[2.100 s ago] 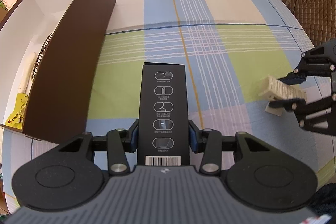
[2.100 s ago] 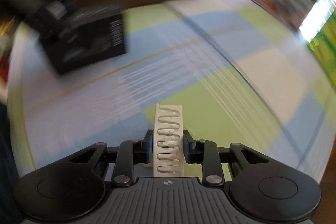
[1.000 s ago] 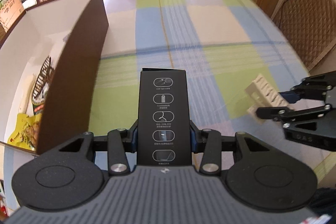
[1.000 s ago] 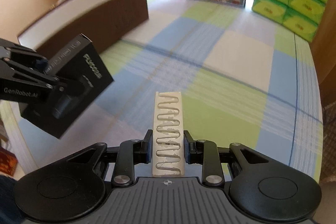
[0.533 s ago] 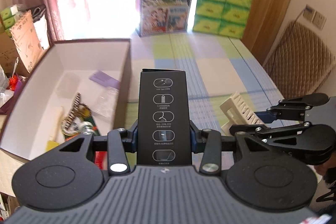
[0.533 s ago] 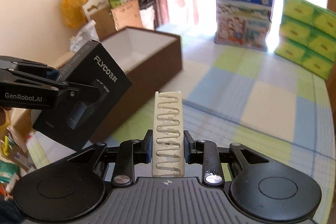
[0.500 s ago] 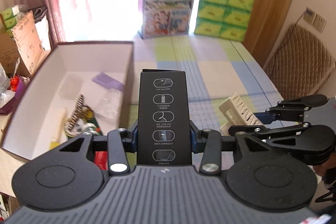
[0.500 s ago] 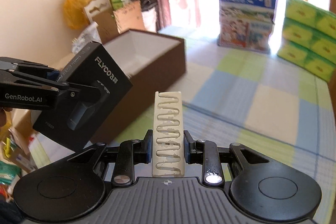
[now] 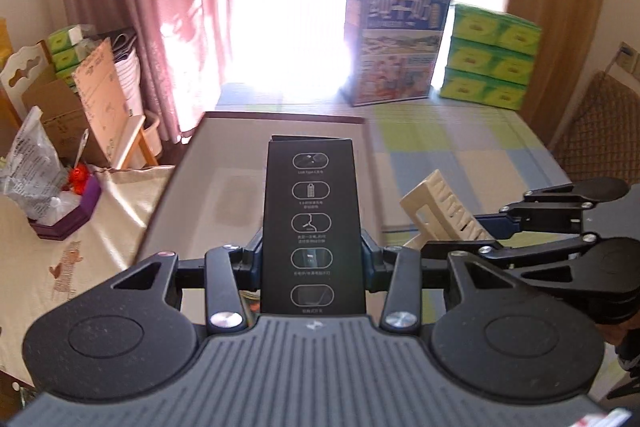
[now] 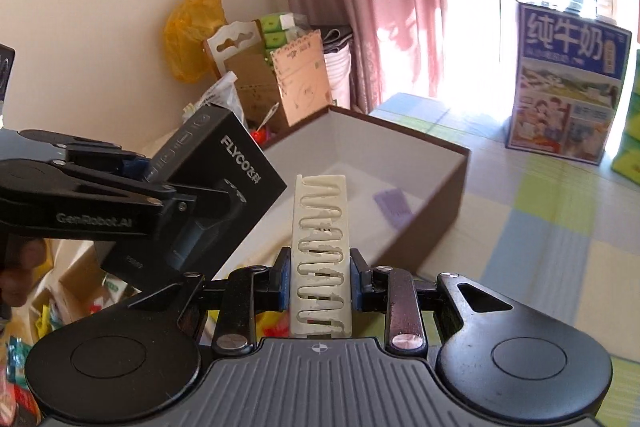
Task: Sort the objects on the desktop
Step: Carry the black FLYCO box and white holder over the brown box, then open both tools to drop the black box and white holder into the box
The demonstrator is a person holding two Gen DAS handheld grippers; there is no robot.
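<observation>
My left gripper (image 9: 312, 259) is shut on a black FLYCO box (image 9: 313, 223) and holds it in the air over the brown storage box (image 9: 192, 163). The black box also shows in the right wrist view (image 10: 224, 179). My right gripper (image 10: 320, 279) is shut on a cream plastic piece with a zigzag slot (image 10: 322, 247). That piece also shows in the left wrist view (image 9: 440, 211), just right of the black box. The storage box (image 10: 432, 187) has a white inside and holds a purple card (image 10: 394, 213).
A milk carton box (image 9: 396, 47) and stacked green tissue packs (image 9: 488, 59) stand at the far end of the checked tablecloth (image 9: 460, 143). Pink curtains (image 9: 160, 7) and cardboard clutter (image 9: 80, 99) are at the left. A brown quilted chair (image 9: 600, 135) is at the right.
Both grippers have risen and moved left, from low over the tablecloth to above the storage box. Each still holds its object. The two grippers are closer together.
</observation>
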